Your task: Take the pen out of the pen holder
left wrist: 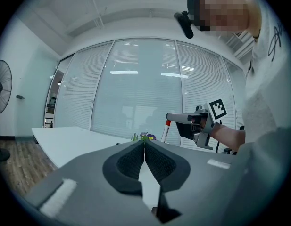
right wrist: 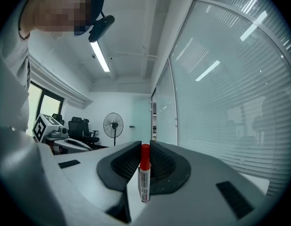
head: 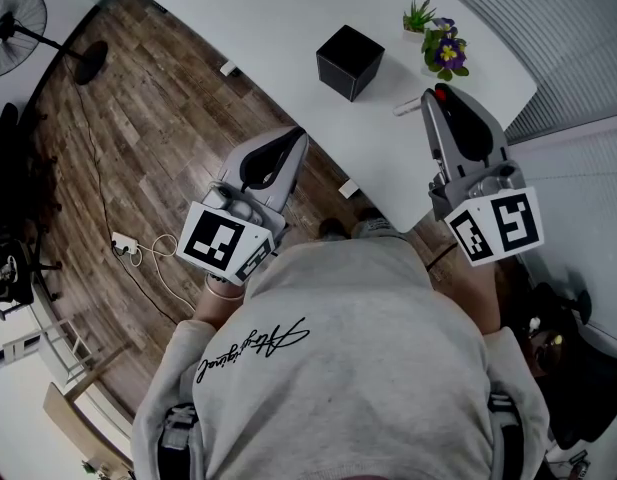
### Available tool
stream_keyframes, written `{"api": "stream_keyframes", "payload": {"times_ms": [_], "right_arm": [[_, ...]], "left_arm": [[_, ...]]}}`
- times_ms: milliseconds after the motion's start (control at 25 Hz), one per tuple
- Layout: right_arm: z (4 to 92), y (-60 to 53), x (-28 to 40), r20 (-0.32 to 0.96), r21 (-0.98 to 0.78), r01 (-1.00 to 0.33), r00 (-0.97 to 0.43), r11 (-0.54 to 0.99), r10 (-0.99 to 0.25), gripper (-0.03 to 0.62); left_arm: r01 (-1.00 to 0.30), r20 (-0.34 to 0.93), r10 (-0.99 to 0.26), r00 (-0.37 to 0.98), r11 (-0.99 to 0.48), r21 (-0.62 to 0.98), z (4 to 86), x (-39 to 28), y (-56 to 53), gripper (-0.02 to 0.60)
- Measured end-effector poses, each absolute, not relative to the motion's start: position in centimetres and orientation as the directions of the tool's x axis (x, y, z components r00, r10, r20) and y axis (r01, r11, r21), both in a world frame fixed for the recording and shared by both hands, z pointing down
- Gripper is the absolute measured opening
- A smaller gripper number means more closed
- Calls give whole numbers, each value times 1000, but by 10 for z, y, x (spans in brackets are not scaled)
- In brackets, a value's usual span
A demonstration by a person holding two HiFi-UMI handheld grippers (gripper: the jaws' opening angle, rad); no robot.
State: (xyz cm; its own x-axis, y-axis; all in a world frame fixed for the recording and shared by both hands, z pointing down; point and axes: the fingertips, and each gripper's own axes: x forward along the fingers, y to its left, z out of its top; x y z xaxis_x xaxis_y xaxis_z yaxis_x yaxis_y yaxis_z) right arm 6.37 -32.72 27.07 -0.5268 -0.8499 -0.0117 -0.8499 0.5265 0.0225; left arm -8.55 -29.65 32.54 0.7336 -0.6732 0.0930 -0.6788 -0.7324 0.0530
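The black cube pen holder (head: 348,60) stands on the white table (head: 238,18). My right gripper (head: 436,96) hovers to its right, shut on a white pen (head: 406,109) with a red cap. In the right gripper view the pen (right wrist: 144,173) stands upright between the pads of the right gripper (right wrist: 145,145), red cap at the top. My left gripper (head: 298,133) is held off the table's near edge, shut and empty. In the left gripper view the left gripper (left wrist: 144,142) has its jaws together, and the right gripper (left wrist: 183,119) shows beyond with the pen (left wrist: 165,131).
Two small flower pots (head: 440,43) stand at the table's right end, close to the right gripper. A floor fan (head: 13,23) and a power strip with cable (head: 125,243) are on the wooden floor to the left. Office chairs (right wrist: 81,128) stand behind.
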Motion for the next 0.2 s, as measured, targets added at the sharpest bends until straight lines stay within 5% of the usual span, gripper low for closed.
{"api": "stream_keyframes", "payload": {"times_ms": [200], "right_arm": [[271, -326, 63, -12, 22, -850, -526, 526, -850, 55]], "left_arm": [[-681, 91, -675, 732, -731, 53, 325, -87, -295, 2]]}}
